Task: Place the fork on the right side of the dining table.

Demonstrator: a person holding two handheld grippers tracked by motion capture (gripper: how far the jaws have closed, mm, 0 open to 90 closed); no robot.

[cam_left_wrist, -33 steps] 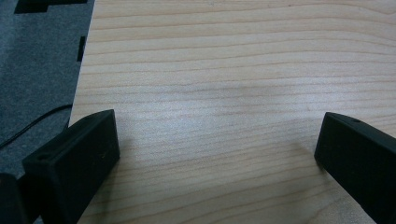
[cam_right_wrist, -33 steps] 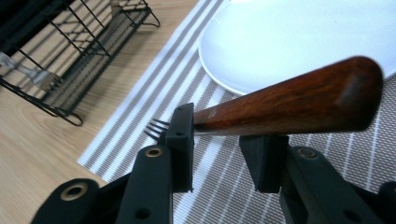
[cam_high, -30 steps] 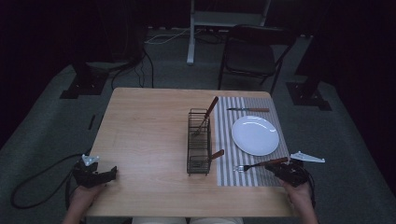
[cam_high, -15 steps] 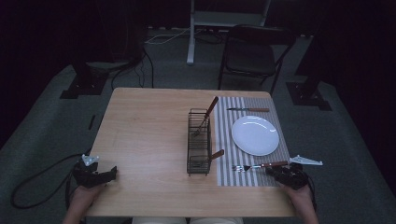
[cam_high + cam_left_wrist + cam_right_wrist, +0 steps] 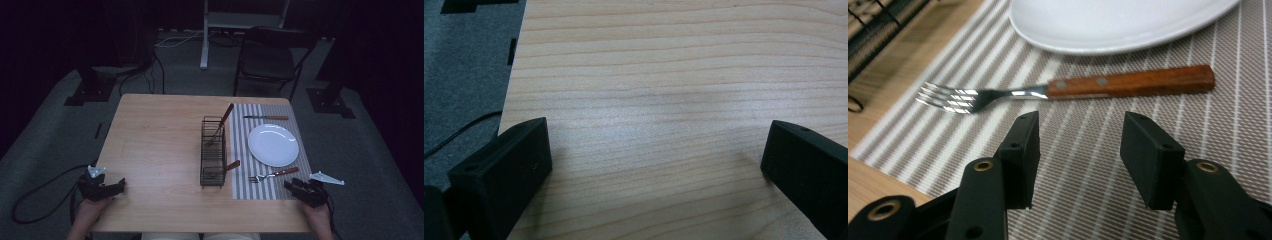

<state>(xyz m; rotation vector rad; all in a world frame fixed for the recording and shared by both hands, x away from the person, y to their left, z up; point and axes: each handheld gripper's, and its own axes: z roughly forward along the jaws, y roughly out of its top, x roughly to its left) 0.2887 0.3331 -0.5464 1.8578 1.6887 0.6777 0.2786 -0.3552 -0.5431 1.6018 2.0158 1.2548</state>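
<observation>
Right claw (image 5: 1078,145) withdrawn; fork (image 5: 1068,90) tines left.

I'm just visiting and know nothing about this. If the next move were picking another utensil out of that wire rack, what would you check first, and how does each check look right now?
1. Right gripper empty, jaws apart: ok.
2. Left gripper empty, jaws wide apart over bare table: ok.
3. Fork let go and lying flat on the striped placemat, between the jaws and the plate: ok.
4. Utensils left in the wire rack: ok, two wooden handles stick out.
5. What kind of utensils those are: cannot tell, their ends are hidden in the rack.
6. Knife lying beyond the plate, out of the way: ok.
</observation>
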